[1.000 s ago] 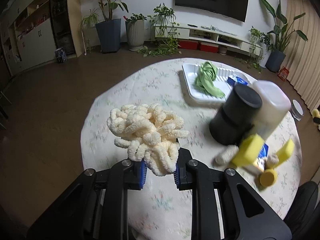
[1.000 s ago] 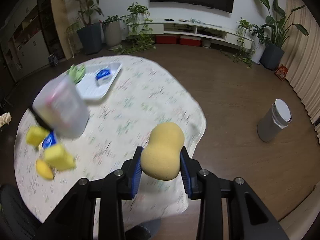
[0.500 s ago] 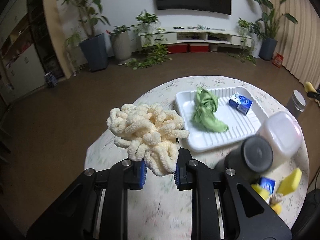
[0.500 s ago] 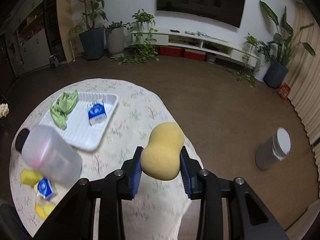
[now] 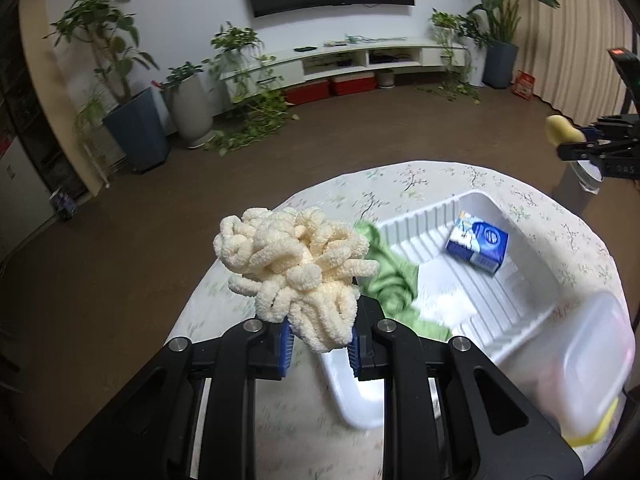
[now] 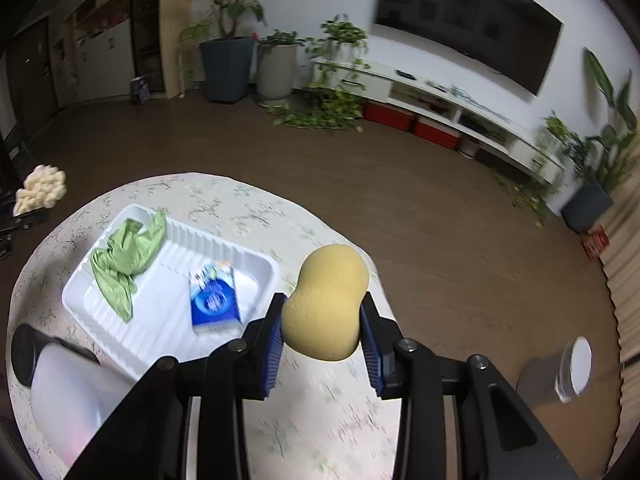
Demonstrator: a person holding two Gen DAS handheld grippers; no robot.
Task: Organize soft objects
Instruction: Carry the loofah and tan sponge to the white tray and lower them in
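Left gripper jaws clamp cream chenille bundle above white tray.

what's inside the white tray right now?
The white tray holds a crumpled green cloth at one end and a blue-and-white packet near the middle. Anything under the cloth is hidden.

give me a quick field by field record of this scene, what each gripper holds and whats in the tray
left gripper: shut on cream chenille mop head, held above the table edge
right gripper: shut on yellow sponge, held above the table
white tray: on the floral tablecloth, holds green cloth and blue tissue pack
plastic jar: lying on its side beside the tray, black lid
still to place: both held items
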